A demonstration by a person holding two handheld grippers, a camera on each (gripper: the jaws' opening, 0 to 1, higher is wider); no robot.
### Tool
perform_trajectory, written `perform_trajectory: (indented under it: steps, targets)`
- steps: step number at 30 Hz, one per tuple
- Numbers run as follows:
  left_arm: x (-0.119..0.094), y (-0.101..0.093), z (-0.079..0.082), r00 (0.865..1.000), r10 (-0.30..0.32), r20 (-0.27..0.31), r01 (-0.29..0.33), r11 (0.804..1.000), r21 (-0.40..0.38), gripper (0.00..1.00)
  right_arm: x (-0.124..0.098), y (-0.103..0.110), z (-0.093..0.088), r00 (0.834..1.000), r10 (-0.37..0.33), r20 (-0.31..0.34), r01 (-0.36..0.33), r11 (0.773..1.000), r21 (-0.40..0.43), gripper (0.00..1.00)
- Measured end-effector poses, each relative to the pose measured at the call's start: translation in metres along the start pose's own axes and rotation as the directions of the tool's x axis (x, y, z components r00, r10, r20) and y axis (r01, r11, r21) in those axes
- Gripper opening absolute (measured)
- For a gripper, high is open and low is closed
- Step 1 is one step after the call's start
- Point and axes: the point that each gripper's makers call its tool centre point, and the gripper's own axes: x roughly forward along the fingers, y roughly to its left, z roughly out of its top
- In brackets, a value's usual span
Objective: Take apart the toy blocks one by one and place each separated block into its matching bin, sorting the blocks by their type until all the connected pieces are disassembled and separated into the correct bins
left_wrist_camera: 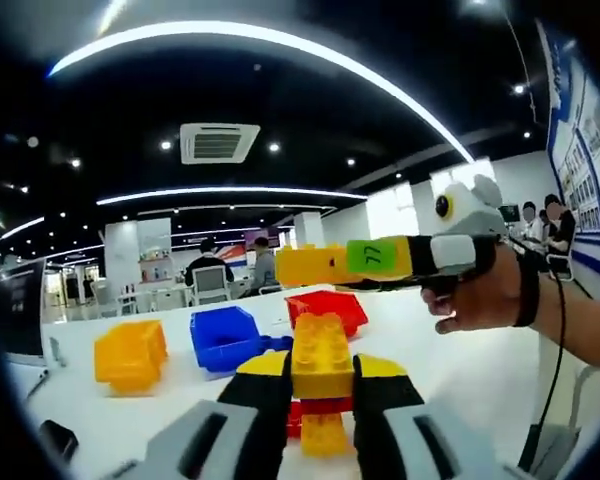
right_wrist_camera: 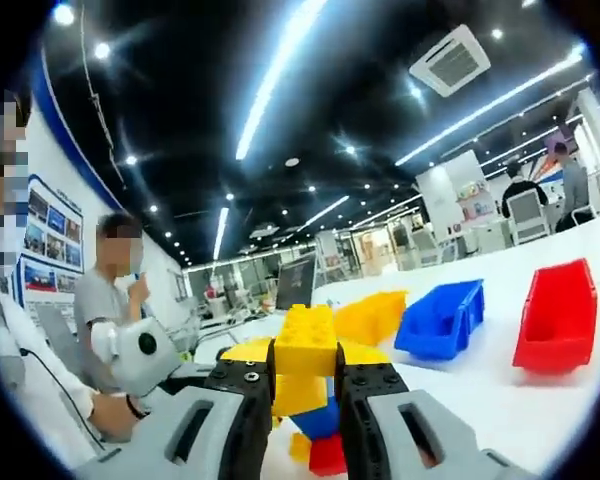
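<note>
Left tongs [left_wrist_camera: 322,385] clamped on yellow block [left_wrist_camera: 322,355], right tongs [right_wrist_camera: 304,395] gripping yellow brick [right_wrist_camera: 305,340], coloured bins [left_wrist_camera: 223,338] beyond

So in my left gripper view three bins [left_wrist_camera: 225,338] sit in a row on the table [left_wrist_camera: 460,370], behind the block stack [left_wrist_camera: 322,355] between my jaws. My right gripper [left_wrist_camera: 315,265] hangs above the rightmost bin. People sit way behind the table.
</note>
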Motion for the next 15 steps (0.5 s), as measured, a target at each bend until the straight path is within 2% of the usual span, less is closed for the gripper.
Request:
perform_trajectory:
  steps: [8,13,15]
  targets:
    - [0.005,0.003,0.004,0.999,0.025,-0.022,-0.027,0.997,-0.068,0.25,-0.002,-0.005,-0.003,1.0,-0.009,-0.002,0.009,1.0,-0.021,0.24]
    - [0.005,0.005,0.006,0.998,0.054,-0.014,-0.055,0.998,-0.036,0.26,-0.001,-0.01,0.0,1.0,-0.02,-0.01,0.02,0.999,-0.034,0.24]
    - [0.004,0.006,0.007,0.999,0.048,-0.014,-0.048,0.998,-0.028,0.26,0.0,-0.013,0.002,1.0,-0.025,-0.015,0.025,0.999,-0.037,0.24]
